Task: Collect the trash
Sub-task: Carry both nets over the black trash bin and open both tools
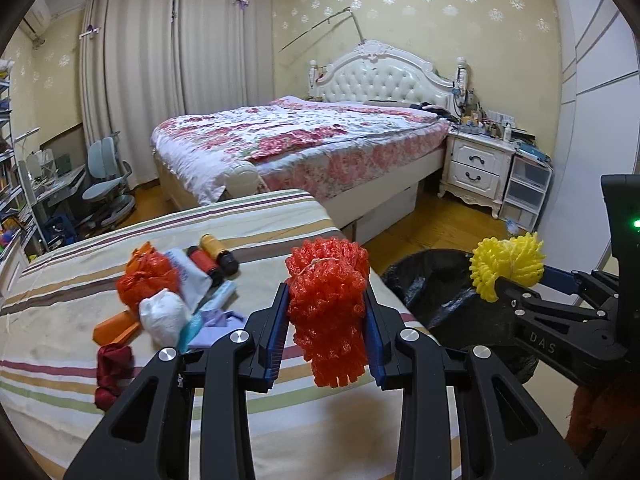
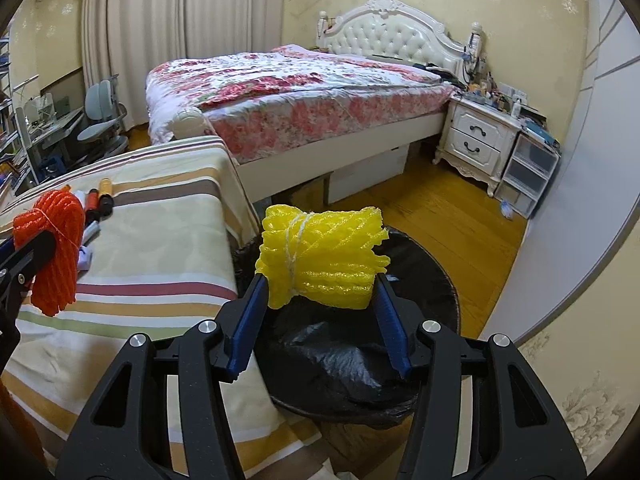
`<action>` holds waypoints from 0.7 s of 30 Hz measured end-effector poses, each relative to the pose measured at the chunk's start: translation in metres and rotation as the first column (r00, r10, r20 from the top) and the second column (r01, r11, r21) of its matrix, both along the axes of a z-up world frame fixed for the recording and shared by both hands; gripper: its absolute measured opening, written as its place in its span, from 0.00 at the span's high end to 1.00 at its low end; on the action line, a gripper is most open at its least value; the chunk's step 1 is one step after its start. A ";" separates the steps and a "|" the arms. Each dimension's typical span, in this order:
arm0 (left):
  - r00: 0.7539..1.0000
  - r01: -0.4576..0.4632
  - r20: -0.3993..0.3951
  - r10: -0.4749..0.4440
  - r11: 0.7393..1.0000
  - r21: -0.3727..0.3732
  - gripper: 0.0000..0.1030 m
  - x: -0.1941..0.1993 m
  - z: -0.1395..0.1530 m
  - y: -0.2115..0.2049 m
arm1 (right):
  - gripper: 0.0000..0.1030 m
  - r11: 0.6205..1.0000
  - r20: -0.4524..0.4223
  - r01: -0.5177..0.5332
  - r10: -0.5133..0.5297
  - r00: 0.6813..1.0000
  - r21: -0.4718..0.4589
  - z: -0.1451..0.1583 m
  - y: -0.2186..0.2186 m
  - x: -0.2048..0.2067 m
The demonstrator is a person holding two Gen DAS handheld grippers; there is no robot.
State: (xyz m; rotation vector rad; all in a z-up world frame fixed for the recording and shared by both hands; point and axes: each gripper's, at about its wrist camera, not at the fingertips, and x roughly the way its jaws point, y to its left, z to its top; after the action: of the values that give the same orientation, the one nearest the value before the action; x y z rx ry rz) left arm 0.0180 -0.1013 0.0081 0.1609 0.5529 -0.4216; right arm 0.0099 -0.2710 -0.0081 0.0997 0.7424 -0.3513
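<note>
Orange foam-net fruit sleeve, bundled and tied w/ thin white string [image 1: 328, 304], sits pinched between the blue ribbed pads of the left gripper [image 1: 327, 336], held above the striped cloth-covered table [image 1: 256, 216]. Yellow foam-net sleeve bundle, same knobbly mesh, also string-tied [image 2: 320, 256], is clamped crosswise in the right gripper [image 2: 320, 316], jaws pressed on its two ends, directly over the round bin lined w/ glossy black plastic bag [image 2: 436, 280]. Bin stands on wood floor just beside table edge. On the table, left side: crumpled orange plastic bag [image 1: 146, 280], white wadded tissue ball [image 1: 164, 316], small cylindrical bottles, orange and red w/ black caps [image 1: 212, 258], dark red cloth scrap [image 1: 112, 372], pale purple crumpled paper [image 1: 218, 322].
</note>
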 end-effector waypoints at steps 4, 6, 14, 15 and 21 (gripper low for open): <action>0.999 0.038 -0.017 -0.038 0.999 0.017 0.67 0.012 -0.010 -0.030 | 0.49 0.999 -0.022 0.032 -0.032 0.999 0.018 -0.013 -0.018 0.002; 0.998 0.053 -0.028 -0.052 0.998 0.026 0.67 0.016 -0.014 -0.042 | 0.49 0.998 -0.028 0.048 -0.047 0.999 0.028 -0.019 -0.027 0.004; 0.995 0.096 -0.039 -0.094 0.993 0.067 0.66 0.032 -0.026 -0.079 | 0.48 0.994 -0.030 0.096 -0.095 0.995 0.060 -0.029 -0.045 0.010; 0.995 0.098 -0.042 -0.095 0.993 0.071 0.66 0.034 -0.027 -0.082 | 0.45 0.992 -0.030 0.103 -0.101 0.994 0.067 -0.030 -0.047 0.010; 0.992 0.113 -0.064 -0.108 0.990 0.085 0.38 0.041 -0.035 -0.090 | 0.41 0.989 -0.035 0.131 -0.128 0.991 0.075 -0.034 -0.055 0.012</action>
State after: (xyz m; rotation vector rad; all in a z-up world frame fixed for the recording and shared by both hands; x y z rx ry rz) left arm 0.0589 -0.1912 -0.0266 0.2657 0.6233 -0.5112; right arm 0.0218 -0.3262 -0.0423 0.2162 0.7816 -0.4489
